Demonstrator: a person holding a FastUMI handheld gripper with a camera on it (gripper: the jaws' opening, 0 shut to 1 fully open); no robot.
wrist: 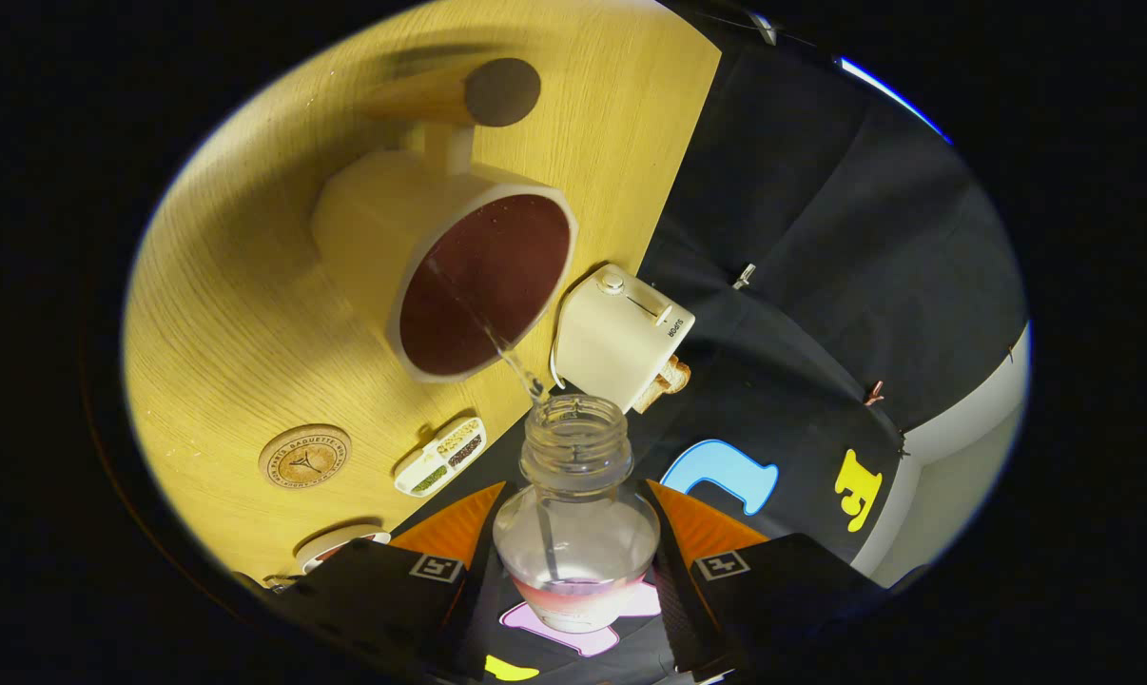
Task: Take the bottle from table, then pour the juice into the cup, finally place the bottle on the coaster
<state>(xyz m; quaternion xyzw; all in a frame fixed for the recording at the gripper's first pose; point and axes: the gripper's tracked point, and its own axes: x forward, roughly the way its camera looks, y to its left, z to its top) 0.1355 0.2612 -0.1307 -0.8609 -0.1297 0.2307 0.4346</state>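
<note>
Gripper (575, 561) pinching tilted bottle (575, 514); stream running from mouth into cup (483, 285). Pickup done, pouring under way. Remaining: set bottle on coaster (304, 457).

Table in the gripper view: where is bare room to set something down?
Bare wood on the table beside the cup, above the coaster. Crowded along the edge: seasoning tray, toaster. The tool grips the pouring bottle.

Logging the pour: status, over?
Tongs shut on bottle, tilted. Thin stream entering cup. Coaster bare, toaster beside cup.
</note>
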